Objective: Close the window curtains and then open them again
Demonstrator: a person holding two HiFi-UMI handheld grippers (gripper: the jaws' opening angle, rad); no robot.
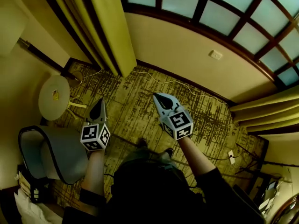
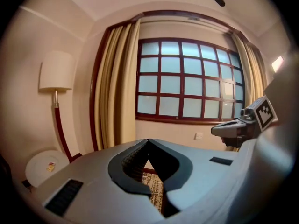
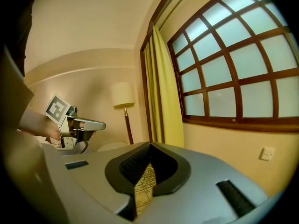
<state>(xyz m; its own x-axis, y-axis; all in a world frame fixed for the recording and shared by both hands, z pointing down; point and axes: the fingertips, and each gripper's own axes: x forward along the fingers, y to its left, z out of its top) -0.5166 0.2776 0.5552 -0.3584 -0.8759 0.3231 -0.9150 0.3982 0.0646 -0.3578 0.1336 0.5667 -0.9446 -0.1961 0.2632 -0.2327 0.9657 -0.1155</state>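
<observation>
Mustard-yellow cloth, bunched to either side of a dark-framed window (image 1: 224,13).

Head view:
- Left-hand curtain (image 1: 110,27) hangs gathered in folds down to the patterned carpet (image 1: 135,101).
- Right-hand curtain (image 1: 266,111) is gathered at the window's far end. The panes between the two are uncovered.
- Left gripper (image 1: 99,102) and right gripper (image 1: 159,98) are held out over the carpet, well apart from both curtains. Jaws on each are pressed together with nothing in them.
- The marker cubes carry black-and-white square codes, no letters.
- A white wall socket (image 1: 215,55) sits below the sill and a pale cable (image 1: 173,82) trails along the skirting.
- The round surface (image 1: 53,97) by the left-hand curtain carries a small yellow label, too small to read. A grey chair (image 1: 51,153) stands just beside it.

Left gripper view:
- Jaws meet at the tip and hold nothing.
- It faces the window squarely, with a curtain at each side.
- A floor lamp (image 2: 56,71) stands to the left. The right gripper shows at the right edge.

Right gripper view:
- Jaws are likewise together and bare.
- It points toward the left-hand curtain and the lamp. The left gripper shows at the left.
</observation>
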